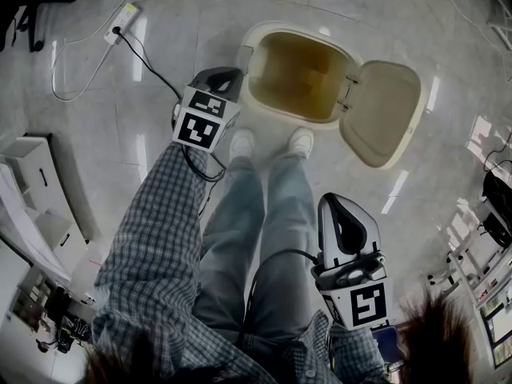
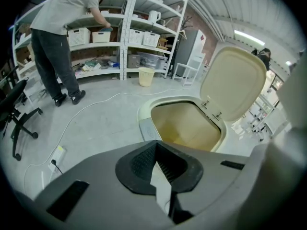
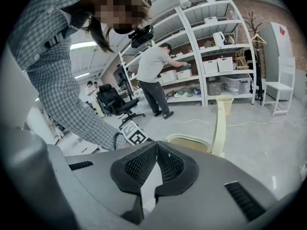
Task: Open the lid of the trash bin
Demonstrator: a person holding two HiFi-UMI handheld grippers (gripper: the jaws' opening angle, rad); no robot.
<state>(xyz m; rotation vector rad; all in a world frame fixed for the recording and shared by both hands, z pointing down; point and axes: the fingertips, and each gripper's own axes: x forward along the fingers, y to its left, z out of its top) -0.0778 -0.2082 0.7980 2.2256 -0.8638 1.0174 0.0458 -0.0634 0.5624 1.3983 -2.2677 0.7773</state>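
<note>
Cream lid (image 1: 384, 114) stands swung fully back on its hinge, ahead and right of the left gripper (image 1: 218, 77), whose jaws are clenched on nothing just beside the trash bin (image 1: 254, 34) rim. The right gripper (image 1: 346, 218), likewise clenched and empty, hangs well behind it. The opening looks done, so any withdrawal should avoid nudging the lid.

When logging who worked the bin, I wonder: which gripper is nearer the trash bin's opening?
Left. The left gripper hovers beside the rim of the trash bin; the right gripper hangs well back, by the person's leg, short of the open lid.
</note>
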